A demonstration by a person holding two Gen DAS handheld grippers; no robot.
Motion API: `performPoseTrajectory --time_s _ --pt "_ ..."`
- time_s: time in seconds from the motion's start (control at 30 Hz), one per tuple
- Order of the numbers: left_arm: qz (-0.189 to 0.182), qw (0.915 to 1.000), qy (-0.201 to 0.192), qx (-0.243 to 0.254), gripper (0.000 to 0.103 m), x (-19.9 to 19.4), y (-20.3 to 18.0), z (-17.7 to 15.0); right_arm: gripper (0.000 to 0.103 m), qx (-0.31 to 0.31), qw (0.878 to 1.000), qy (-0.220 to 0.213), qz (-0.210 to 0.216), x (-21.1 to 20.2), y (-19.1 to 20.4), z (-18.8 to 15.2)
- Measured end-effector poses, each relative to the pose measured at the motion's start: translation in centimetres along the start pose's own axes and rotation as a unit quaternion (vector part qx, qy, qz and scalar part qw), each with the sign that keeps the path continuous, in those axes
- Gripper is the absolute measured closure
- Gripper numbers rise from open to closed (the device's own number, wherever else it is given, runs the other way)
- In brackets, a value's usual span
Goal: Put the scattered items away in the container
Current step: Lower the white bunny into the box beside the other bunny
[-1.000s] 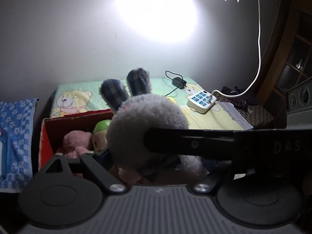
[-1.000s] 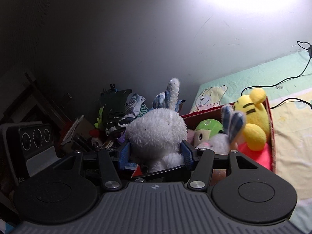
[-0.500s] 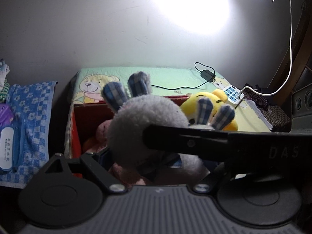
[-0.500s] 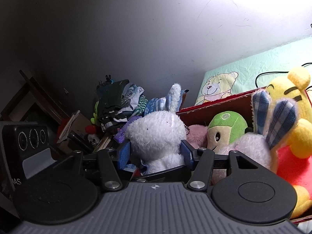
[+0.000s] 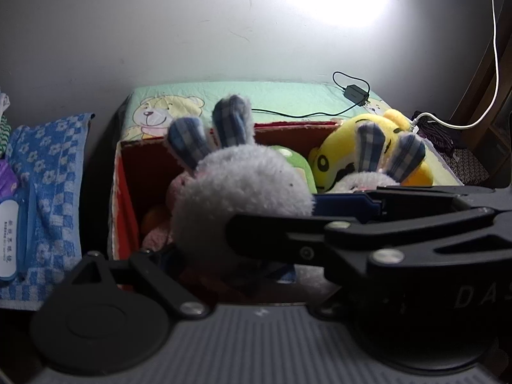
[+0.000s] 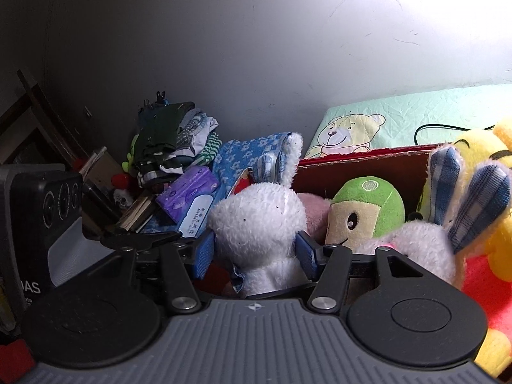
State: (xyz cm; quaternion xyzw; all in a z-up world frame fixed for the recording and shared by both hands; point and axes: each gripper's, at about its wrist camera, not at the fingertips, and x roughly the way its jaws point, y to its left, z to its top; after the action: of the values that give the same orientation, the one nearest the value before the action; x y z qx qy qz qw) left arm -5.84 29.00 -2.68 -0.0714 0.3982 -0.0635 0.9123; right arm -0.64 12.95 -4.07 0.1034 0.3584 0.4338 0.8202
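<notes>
The box [image 5: 128,172] is looking closer now, with the yellow toy [image 5: 339,160] showing more. Both grippers [image 6: 252,249] [image 5: 243,224] are still pinching one white bunny [image 6: 256,220].

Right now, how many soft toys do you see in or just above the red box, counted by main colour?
White: 2 (held bunny, bunny in the box)
Yellow: 1 (yellow toy)
Green: 1 (green toy)
Pink: 1 (pink toy)
Total: 5
</notes>
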Motion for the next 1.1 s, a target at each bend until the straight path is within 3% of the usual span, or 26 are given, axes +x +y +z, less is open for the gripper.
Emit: performPoseTrajectory --time_s 0.23,0.37,0.57,0.73,1.1 --pt "-0.003 1.0 0.0 -0.001 0.012 -0.8 0.2 -0.5 0.047 -0.006 0.999 -0.047 -0.021 -1.2 -0.2 0.7" --pt "-0.005 1.0 -0.002 -0.003 0.013 -1.0 -0.1 -0.2 0.063 -0.004 0.999 -0.032 -0.022 -0.5 -0.2 0.8" --pt "0.011 0.9995 0.029 -0.009 0.015 0.4 -0.4 -0.2 0.065 0.023 0.999 -0.012 -0.032 -0.1 -1.1 0.6" --pt "0.029 0.9986 0.042 -0.011 0.011 1.1 -0.4 0.0 0.074 0.046 0.999 -0.007 -0.02 0.2 -1.9 0.5" --pt "0.055 0.9966 0.055 -0.027 0.006 1.1 -1.0 0.2 0.071 0.034 0.998 -0.025 -0.04 -2.0 -1.6 0.6"
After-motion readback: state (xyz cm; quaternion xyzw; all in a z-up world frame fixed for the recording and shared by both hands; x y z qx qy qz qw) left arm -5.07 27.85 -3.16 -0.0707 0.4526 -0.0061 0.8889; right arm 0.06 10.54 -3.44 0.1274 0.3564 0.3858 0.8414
